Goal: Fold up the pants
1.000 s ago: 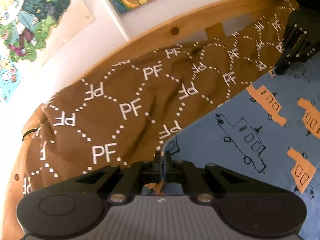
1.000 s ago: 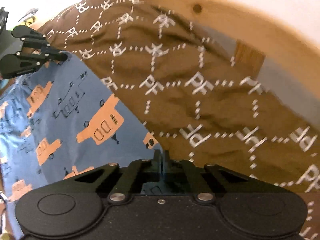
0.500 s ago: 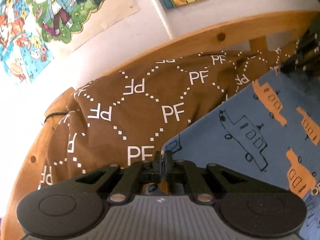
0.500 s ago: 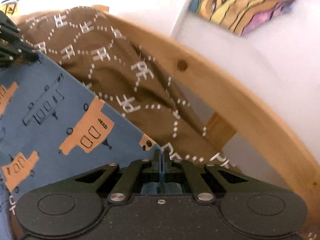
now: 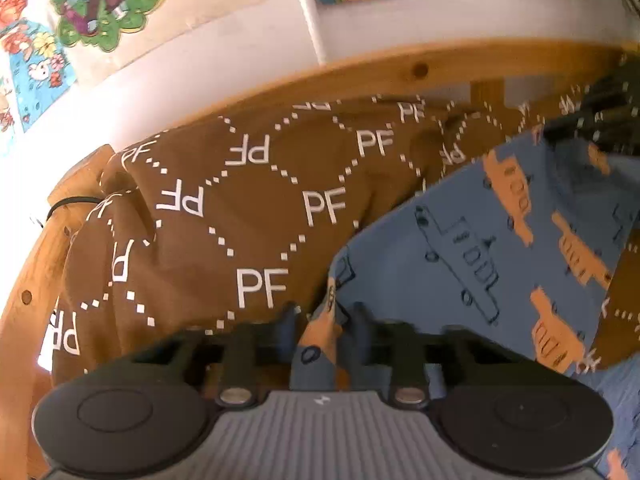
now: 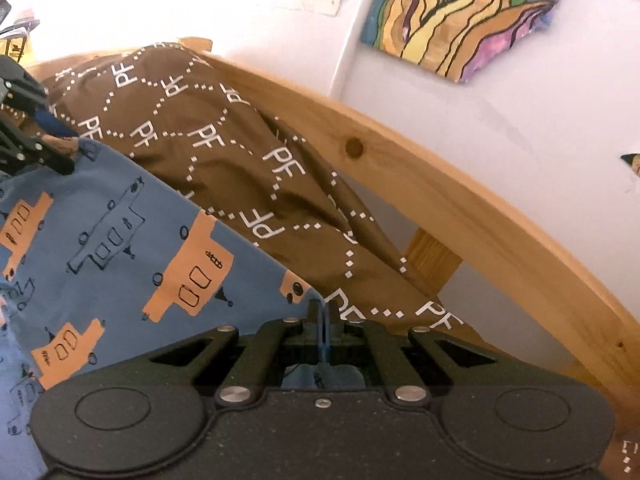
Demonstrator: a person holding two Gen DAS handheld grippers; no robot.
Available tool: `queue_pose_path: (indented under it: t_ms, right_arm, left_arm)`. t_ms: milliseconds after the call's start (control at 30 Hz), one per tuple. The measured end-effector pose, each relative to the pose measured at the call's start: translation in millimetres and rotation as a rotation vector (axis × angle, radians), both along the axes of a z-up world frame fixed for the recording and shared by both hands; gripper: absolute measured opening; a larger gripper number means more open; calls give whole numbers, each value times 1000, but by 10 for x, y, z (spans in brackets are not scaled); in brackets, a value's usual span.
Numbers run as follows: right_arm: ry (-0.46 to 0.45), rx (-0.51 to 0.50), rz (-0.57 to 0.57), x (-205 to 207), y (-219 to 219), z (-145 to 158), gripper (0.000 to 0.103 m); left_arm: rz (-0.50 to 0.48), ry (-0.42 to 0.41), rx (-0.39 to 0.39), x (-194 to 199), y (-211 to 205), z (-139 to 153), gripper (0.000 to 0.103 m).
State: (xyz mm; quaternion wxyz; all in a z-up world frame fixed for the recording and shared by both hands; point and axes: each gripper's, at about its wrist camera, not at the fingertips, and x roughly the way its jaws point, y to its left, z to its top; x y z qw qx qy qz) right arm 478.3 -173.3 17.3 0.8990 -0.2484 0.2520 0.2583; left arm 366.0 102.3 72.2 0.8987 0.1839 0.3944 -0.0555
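Blue cotton pants [image 5: 480, 240] with orange trucks lie stretched between my two grippers over the brown blanket [image 5: 240, 200], near the wooden bed rail [image 6: 460, 200]. My right gripper [image 6: 322, 316] pinches one corner tight to keep the edge straight. My left gripper [image 5: 324, 316] has just been opening, its jaws narrowly apart with the corner loose between them, I think to let it go.

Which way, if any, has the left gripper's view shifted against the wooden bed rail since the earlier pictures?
Yes. The left gripper has tilted up: the wooden bed rail now sits lower in its view, with more of the wall pictures showing. Its jaws have just been opening, with the blue pants between them.
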Motion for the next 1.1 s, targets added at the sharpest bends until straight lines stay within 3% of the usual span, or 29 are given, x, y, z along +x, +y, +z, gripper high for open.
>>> queue_pose_path:
  t_ms: [100,333,700,900,1100]
  right_arm:
    - [-12,5,1,-97,-13,53,0]
    - [-40,50,1,-561,-197,182,0]
    - [-95,96,72,-1826,-467,226,0]
    - [-101,80,115,-2434,-549,104,0]
    - [-54,59,138,-2893,-604,-203,0]
  left_arm:
    - [3,-12,4,-54,-35,51,4]
    - [-32,-133,16,-391,-61,202,3]
    - [-205,-300,-12,-1333,-62,413,3]
    - [-275,-343,89,-1845,-227,315,3]
    - [-386,-291,229,-2302,-423,-50,3]
